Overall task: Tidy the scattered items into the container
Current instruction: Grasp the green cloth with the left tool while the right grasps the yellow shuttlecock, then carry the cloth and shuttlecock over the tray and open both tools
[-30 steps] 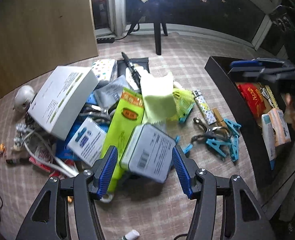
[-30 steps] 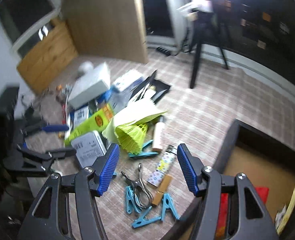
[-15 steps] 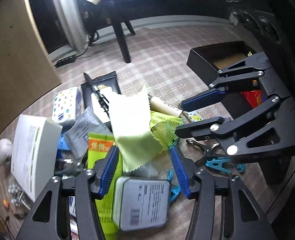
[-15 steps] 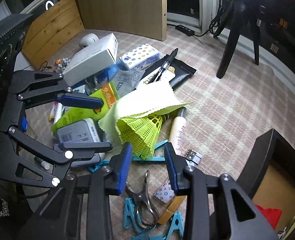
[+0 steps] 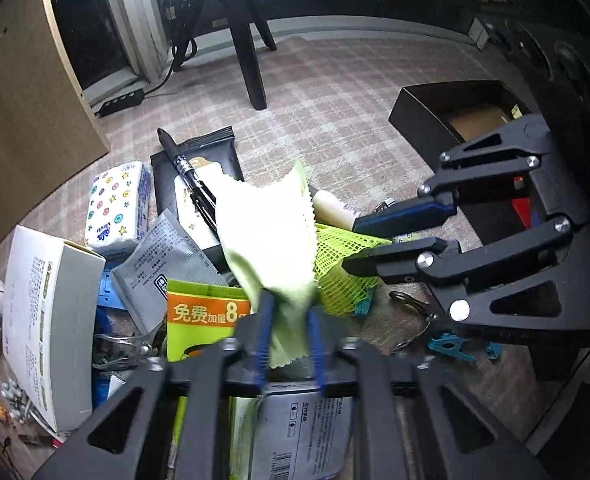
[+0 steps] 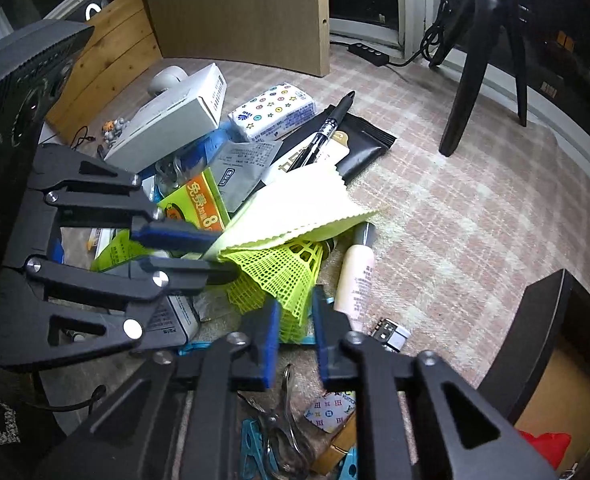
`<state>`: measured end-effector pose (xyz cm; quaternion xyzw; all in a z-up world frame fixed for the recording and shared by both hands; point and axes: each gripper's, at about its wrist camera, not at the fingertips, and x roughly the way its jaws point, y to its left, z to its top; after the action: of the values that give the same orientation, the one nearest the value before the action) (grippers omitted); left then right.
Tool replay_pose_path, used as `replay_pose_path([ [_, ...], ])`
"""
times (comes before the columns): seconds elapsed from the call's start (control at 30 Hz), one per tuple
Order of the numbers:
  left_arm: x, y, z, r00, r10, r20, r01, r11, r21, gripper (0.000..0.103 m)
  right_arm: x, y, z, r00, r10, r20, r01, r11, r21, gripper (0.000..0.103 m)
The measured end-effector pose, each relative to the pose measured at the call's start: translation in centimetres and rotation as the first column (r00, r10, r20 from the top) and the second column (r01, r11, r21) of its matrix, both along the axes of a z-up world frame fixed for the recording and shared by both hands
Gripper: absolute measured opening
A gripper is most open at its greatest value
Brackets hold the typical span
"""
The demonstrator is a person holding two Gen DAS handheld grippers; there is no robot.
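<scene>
The black container stands open on the checked floor covering, at the right edge of the pile, well apart from the white carton. The pale green cloth lies draped over the heap, partly covering the yellow-green mesh shuttlecock.

The left gripper has just been closing; its blue pads now pinch the cloth's near edge. The cloth is light and limp; expect it to trail and drag neighbours when lifted.

The right gripper has just been closing on the shuttlecock's skirt rim. The mesh is light and springy and deforms under pressure; a gentle grip on the rim suffices.
</scene>
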<state>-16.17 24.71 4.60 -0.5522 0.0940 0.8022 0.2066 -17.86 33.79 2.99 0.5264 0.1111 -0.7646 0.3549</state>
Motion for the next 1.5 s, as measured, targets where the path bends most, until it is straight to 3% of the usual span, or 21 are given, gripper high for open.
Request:
replay_pose_path([
  [0.07, 0.2, -0.1, 0.2, 1.000, 0.000, -0.005, 0.000, 1.000, 0.005, 0.003, 0.0, 0.2, 0.0, 1.000, -0.011, 0.001, 0.011, 1.000, -0.002, 0.008],
  [0.47, 1.5, -0.8, 3.7, 0.998, 0.018, -0.063, -0.014, 0.999, 0.052, 0.001, 0.6, 2.0, 1.7, 0.996, -0.072, -0.047, 0.071, 0.997, -0.025, 0.002],
  [0.83, 2.5, -0.1, 8.9, 0.989, 0.019, -0.148, -0.004, 0.995, 0.100, 0.001, 1.9, 7.1, 7.3, 0.975, -0.177, -0.131, 0.162, 0.980, -0.119, 0.002],
  [1.03, 2.3, 3.7, 11.0, 0.983, -0.025, -0.184, 0.051, 0.989, 0.138, 0.001, 2.2, 13.1, 9.5, 0.939, -0.308, -0.153, 0.287, 0.947, -0.147, 0.002],
  [1.27, 2.0, 11.0, 12.0, 0.973, -0.121, -0.199, 0.159, 0.969, 0.188, 0.001, 3.7, 22.6, 10.5, 0.860, -0.482, -0.167, 0.464, 0.875, -0.136, 0.002],
  [1.5, 1.4, 18.4, 12.8, 0.954, -0.203, -0.223, 0.247, 0.949, 0.194, 0.002, 5.2, 28.7, 10.6, 0.796, -0.583, -0.162, 0.566, 0.812, -0.140, 0.004],
])
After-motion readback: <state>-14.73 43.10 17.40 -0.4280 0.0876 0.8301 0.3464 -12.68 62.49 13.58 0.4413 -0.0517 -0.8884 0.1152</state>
